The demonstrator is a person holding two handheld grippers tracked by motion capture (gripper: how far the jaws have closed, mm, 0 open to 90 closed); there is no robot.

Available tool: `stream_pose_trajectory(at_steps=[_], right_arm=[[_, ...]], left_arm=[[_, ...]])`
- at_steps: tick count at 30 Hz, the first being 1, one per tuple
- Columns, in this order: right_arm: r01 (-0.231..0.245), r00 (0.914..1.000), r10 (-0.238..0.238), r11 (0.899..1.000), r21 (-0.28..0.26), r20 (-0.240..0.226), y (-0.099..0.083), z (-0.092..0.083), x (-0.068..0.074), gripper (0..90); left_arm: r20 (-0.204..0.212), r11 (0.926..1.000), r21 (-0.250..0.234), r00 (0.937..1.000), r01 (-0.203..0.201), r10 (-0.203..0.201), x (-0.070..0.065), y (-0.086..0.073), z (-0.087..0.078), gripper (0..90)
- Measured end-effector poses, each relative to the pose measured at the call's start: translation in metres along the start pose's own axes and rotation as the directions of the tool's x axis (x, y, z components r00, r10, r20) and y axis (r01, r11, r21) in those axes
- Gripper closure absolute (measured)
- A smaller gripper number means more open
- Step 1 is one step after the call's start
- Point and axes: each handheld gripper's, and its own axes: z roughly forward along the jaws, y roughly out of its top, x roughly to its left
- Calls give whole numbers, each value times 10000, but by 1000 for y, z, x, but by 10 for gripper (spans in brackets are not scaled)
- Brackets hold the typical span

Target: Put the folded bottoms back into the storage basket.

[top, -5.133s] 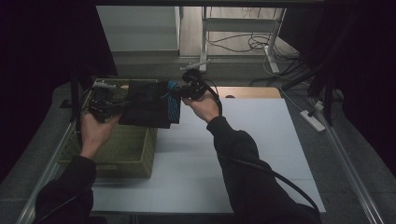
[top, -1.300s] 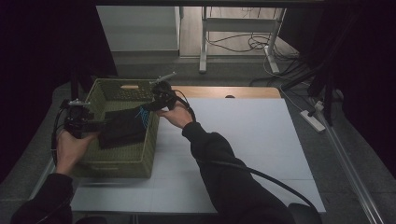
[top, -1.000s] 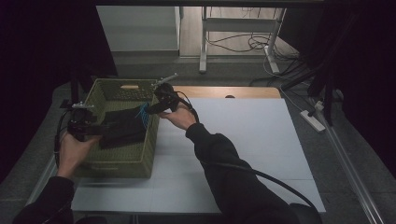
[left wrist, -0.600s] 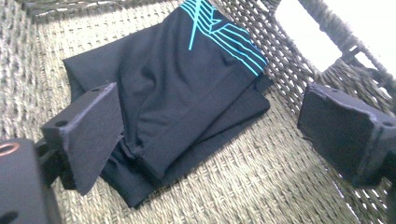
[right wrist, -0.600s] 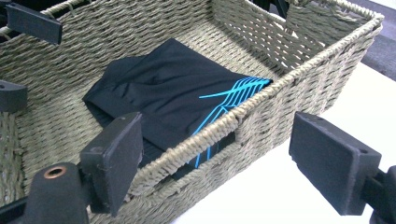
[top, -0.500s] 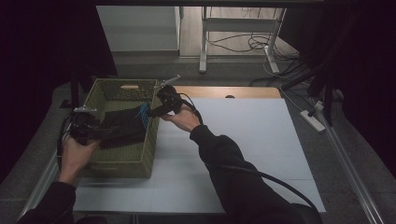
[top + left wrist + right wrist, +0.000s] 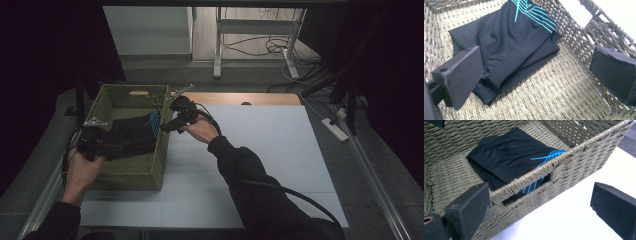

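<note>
A folded black garment (image 7: 131,136) with cyan stripes lies on the floor of an olive woven basket (image 7: 131,172) at the table's left. My left gripper (image 7: 142,146) reaches into the basket from its left side. Its jaws have just been opening and stand wide, with the garment (image 7: 516,40) lying loose under and between them, free of the pads. My right gripper (image 7: 162,125) is at the basket's right wall. Its jaws have also just been opening and straddle the rim (image 7: 579,147) without pressing it. The garment (image 7: 511,157) rests beyond that wall.
The basket stands on a white table sheet (image 7: 260,150) that stretches to the right. A wooden strip (image 7: 250,98) runs along the far edge. A power strip (image 7: 332,129) lies off the right side, with cables and metal legs on the floor behind.
The garment, held stretched between both grippers, came down into the basket and now lies let go on its floor. Both grippers have opened, and the left hand has drawn back a little.
</note>
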Motion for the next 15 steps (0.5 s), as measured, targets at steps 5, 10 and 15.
stream_pose_trajectory(at_steps=[5, 10, 15], right_arm=[[-51, 9999, 51, 10000, -60, -105, -5, -4, -1, 17], [-38, 9999, 36, 9999, -124, -115, -10, -9, -3, 13], [-38, 10000, 37, 9999, -117, -63, -17, -13, -3, 9]], left_arm=[[16, 9997, 100, 9998, -206, 206, -7, -3, -2, 0], [61, 9998, 129, 9998, -176, 175, -11, -7, -4, 0], [109, 9999, 48, 9999, -120, 120, -12, -12, -9, 0]])
